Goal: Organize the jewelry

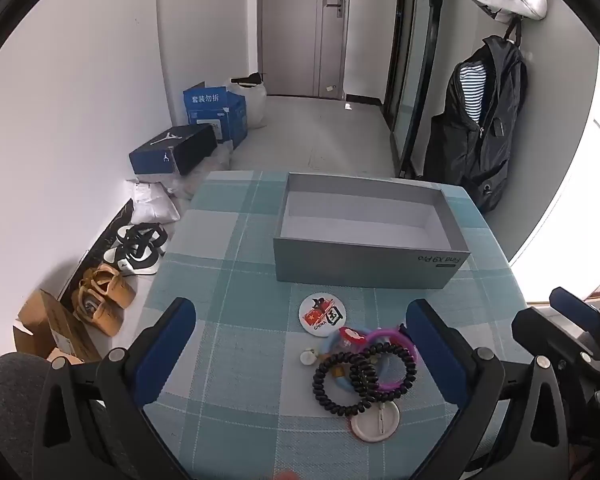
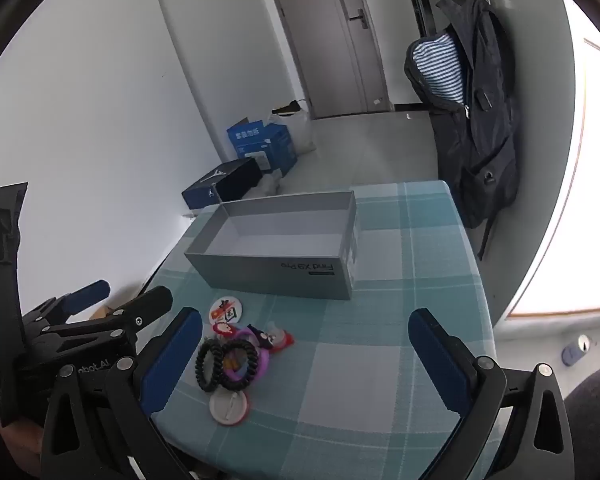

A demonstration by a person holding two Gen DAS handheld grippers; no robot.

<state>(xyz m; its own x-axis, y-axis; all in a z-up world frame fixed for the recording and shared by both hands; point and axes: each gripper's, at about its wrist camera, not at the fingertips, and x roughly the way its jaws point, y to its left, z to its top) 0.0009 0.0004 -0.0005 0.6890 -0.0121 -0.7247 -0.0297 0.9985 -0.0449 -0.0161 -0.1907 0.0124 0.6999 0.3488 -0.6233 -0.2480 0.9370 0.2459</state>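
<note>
Between my fingers: I am keeping the left gripper (image 1: 300,338) spread wide over the table with nothing clasped, its blue pads (image 1: 166,344) standing apart on either side of the jewelry pile (image 1: 360,372).
Right gripper: I am holding the right gripper (image 2: 306,354) released as well, empty, tilting down at the tablecloth (image 2: 380,380) just right of the pile.
Jewelry pile: it is lying just in front of the grey box (image 1: 364,236), on the near side, apart from its wall.
Black coil bands: two black spiral bands (image 1: 338,384) are overlapping each other on top of the purple ring (image 1: 392,344) and a blue ring.
Badges: a round printed badge (image 1: 324,314) is sitting between the box and the pile; a white badge back (image 1: 374,420) is lying at the pile's near edge, partly under a coil band.
Grey box: it is sitting open and upright on the checked cloth, white inside, holding nothing I can see.
Beyond the box: a dark backpack (image 1: 476,120) is hanging to the right of the box against the wall.
</note>
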